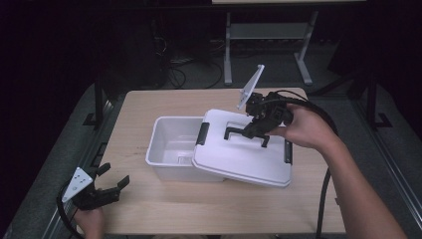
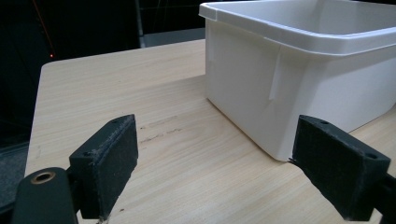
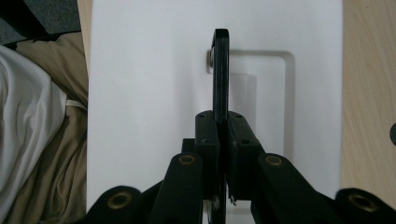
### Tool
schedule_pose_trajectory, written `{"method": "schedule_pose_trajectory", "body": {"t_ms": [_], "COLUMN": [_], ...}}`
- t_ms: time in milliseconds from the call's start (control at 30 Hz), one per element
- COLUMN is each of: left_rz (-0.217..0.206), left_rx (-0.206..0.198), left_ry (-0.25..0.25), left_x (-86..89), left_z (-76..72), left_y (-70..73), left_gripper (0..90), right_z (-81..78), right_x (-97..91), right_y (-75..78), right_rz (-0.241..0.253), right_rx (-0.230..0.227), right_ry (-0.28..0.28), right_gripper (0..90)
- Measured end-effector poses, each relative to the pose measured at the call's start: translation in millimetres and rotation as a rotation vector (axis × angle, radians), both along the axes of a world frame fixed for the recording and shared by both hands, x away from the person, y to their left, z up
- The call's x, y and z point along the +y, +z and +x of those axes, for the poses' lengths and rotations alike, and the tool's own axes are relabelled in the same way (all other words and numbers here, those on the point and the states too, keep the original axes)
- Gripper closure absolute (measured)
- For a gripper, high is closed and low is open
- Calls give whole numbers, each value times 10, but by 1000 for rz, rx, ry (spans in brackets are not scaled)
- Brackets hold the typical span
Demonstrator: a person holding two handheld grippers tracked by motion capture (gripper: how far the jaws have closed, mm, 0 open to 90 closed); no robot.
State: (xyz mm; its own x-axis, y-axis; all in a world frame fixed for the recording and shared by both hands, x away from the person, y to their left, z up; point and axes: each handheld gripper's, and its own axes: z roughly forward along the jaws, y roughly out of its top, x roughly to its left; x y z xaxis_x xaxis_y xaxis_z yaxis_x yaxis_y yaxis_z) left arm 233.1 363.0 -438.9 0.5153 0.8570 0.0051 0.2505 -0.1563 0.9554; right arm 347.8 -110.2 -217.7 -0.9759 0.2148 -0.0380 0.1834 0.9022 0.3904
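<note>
A wooden table point(image 1: 149, 209) is bearing everything, its pale top running from the near edge to the dark floor beyond. On it, a white bin point(image 1: 171, 144) is sitting open near the middle, and in the left gripper view its near wall point(image 2: 280, 93) is rising just past the jaws. A white lid point(image 1: 239, 154) is lying askew across the bin's right part, covering that end and overhanging the table to the right, while the left part of the bin is staying uncovered. Black latches are showing at the lid's left and right edges.

The right gripper point(image 1: 254, 127), held in the person's right hand point(image 1: 303, 129), is reaching over the lid from the right. Its jaws are pinching the lid's black handle point(image 3: 220, 70), which is standing up from a recess in the top; in the right gripper view the pads are pressing on both sides of that thin bar.

The left gripper point(image 1: 107, 189) is resting at the table's near left corner, well apart from the bin, its jaws spread wide with nothing between them.
</note>
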Motion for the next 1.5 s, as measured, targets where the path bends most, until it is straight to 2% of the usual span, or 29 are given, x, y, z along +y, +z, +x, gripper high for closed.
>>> {"method": "schedule_pose_trajectory", "body": {"t_ms": [1500], "left_rz": [-9], "left_rx": [2], "left_ry": [6], "left_x": [41], "left_z": [-7], "left_y": [-6], "left_gripper": [134], "right_z": [214], "right_x": [518], "right_y": [-86], "right_rz": [18], "right_rx": [5], "right_ry": [58], "right_gripper": [844]}}
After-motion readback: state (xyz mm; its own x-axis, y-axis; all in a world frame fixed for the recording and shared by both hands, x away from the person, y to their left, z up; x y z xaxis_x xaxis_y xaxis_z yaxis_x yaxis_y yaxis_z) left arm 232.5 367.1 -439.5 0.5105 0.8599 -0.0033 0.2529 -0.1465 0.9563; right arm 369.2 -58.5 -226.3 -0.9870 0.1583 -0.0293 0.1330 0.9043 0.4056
